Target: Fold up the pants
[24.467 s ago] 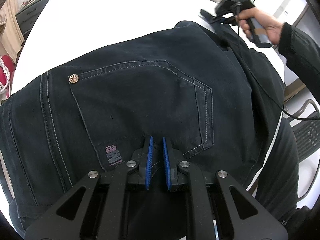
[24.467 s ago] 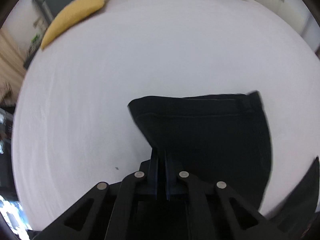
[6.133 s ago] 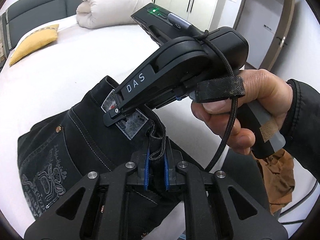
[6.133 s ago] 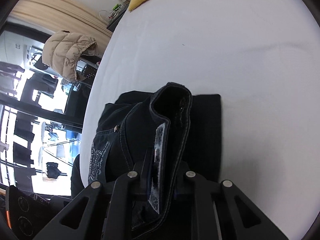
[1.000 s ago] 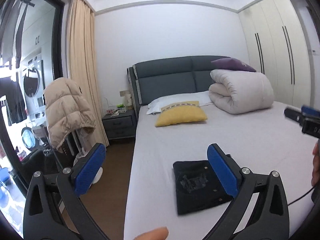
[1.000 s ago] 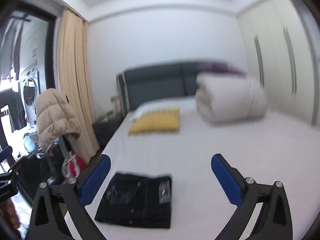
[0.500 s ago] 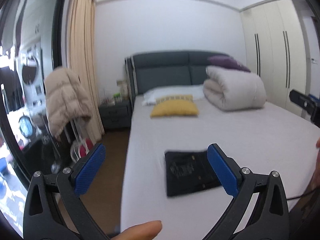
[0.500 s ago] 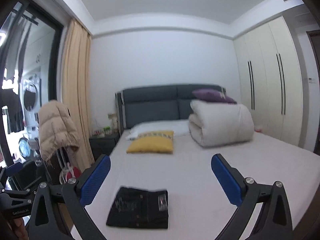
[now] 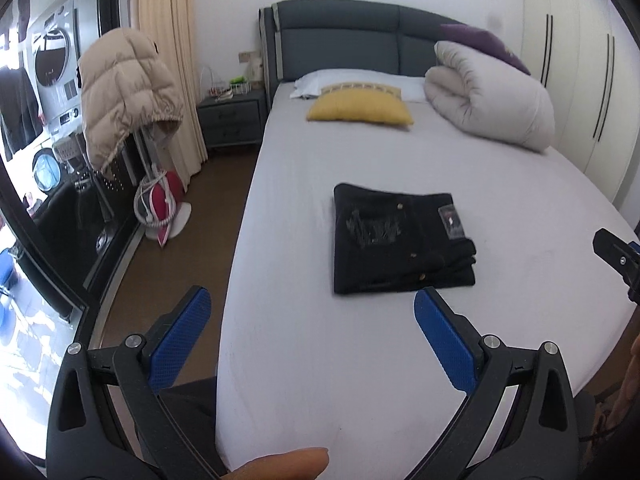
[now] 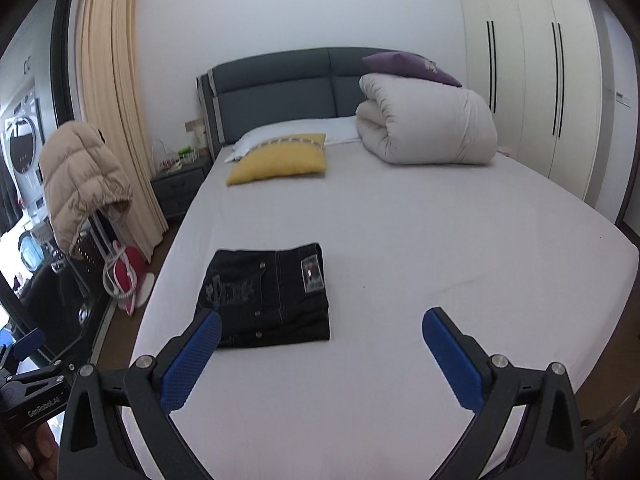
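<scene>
The black pants [image 9: 394, 240] lie folded into a flat rectangle on the white bed [image 9: 360, 360], back pocket and waist label facing up. In the right wrist view the same pants [image 10: 266, 294] rest near the bed's left edge. My left gripper [image 9: 312, 322] is open and empty, held back from the foot of the bed, well short of the pants. My right gripper [image 10: 320, 344] is also open and empty, hanging above the bed's near end. Part of the right gripper [image 9: 618, 256] shows at the left wrist view's right edge.
A yellow pillow [image 10: 278, 158], a rolled white duvet [image 10: 424, 124] and a purple cushion [image 10: 412, 66] sit by the grey headboard. A beige puffer jacket [image 9: 124, 88] hangs on a rack left of the bed, beside a nightstand [image 9: 230, 114] and a red appliance [image 9: 160, 208].
Both views have tilted down toward the bed over the last second. The folded pants lie still, and both grippers remain wide open and empty.
</scene>
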The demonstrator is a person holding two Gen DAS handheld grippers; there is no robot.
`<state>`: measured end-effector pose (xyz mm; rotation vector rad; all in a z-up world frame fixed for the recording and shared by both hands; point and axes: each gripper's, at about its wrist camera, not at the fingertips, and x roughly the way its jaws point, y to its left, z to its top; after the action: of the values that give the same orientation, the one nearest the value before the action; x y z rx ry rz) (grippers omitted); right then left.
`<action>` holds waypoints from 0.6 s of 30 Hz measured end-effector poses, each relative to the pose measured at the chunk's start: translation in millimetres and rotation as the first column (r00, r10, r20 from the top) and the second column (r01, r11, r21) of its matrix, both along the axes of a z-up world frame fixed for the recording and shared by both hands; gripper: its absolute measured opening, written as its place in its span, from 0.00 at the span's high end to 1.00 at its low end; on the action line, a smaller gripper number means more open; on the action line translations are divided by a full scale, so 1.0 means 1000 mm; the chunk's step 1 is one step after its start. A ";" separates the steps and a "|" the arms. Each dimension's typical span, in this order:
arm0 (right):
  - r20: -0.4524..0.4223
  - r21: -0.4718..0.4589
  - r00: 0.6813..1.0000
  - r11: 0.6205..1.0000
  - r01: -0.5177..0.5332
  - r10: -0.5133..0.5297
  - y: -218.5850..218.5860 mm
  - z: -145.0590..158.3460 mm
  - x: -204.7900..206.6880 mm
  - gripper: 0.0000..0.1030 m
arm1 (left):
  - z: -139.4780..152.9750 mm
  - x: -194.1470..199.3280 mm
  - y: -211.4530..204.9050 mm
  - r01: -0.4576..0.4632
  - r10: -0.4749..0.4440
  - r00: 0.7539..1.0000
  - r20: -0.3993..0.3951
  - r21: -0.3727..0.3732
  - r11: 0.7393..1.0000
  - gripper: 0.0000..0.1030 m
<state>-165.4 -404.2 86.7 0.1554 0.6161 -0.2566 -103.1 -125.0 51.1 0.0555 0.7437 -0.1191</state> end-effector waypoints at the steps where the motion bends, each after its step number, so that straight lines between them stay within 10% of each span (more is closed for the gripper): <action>1: -0.007 -0.006 1.000 1.000 -0.006 0.006 0.002 -0.003 0.000 0.00 | -0.008 0.004 -0.001 0.001 -0.001 1.000 -0.010 -0.002 1.000 0.00; 18: -0.092 -0.027 0.991 0.994 -0.103 0.100 0.029 -0.026 0.012 0.00 | -0.048 0.027 0.002 -0.004 0.003 0.998 -0.068 -0.014 1.000 0.00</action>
<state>-153.7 -375.0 60.8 0.0820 0.7078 -0.1758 -75.8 -123.2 3.5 0.0366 0.8106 -0.1232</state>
